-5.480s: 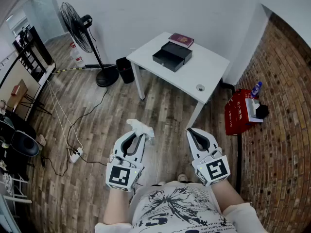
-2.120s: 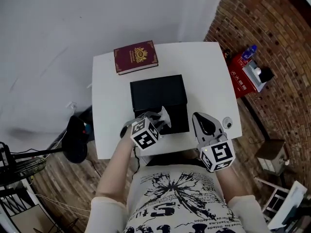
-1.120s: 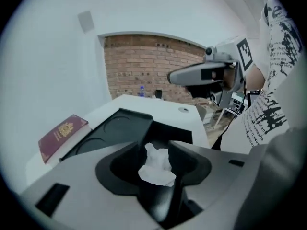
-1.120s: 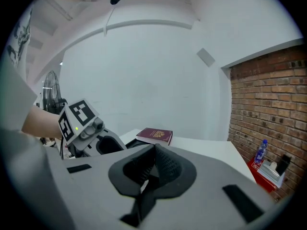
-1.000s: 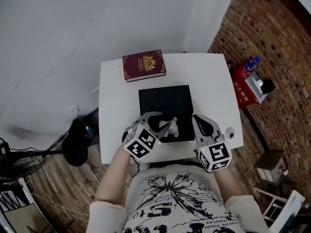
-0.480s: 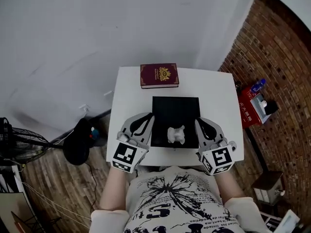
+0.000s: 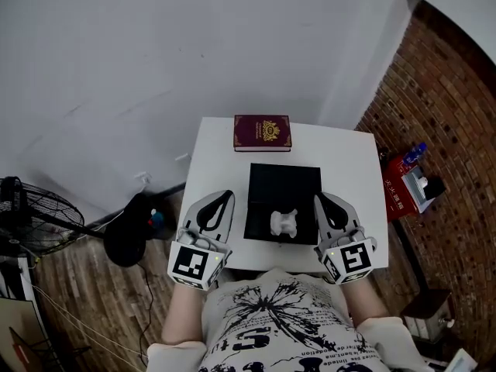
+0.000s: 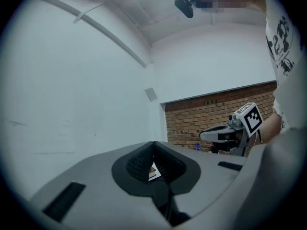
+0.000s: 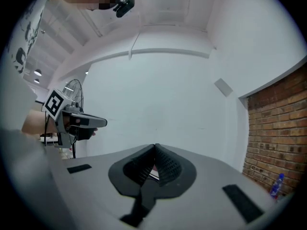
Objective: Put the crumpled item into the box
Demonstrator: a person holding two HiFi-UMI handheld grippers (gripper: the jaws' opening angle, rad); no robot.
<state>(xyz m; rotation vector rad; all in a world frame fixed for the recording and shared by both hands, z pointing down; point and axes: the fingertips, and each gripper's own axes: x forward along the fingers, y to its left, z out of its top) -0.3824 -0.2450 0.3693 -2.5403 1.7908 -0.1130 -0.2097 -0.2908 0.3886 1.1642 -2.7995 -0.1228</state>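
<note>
The crumpled paper (image 7: 284, 223) lies inside the black box (image 7: 283, 180), just right of the left gripper (image 7: 224, 198), whose jaws are pressed together on nothing. The right gripper (image 7: 321, 200), beyond the box, is likewise closed and empty. The placing looks complete, so the next move likely calls only for drawing both grippers clear.

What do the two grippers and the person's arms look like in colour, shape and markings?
The left gripper and right gripper are alike: light grey shells tapering to a point, with black ribbed pads inside. Each carries a white cube with black square markers. No cables show on them. The person wears pale sleeves and a white shirt printed in black.
</note>
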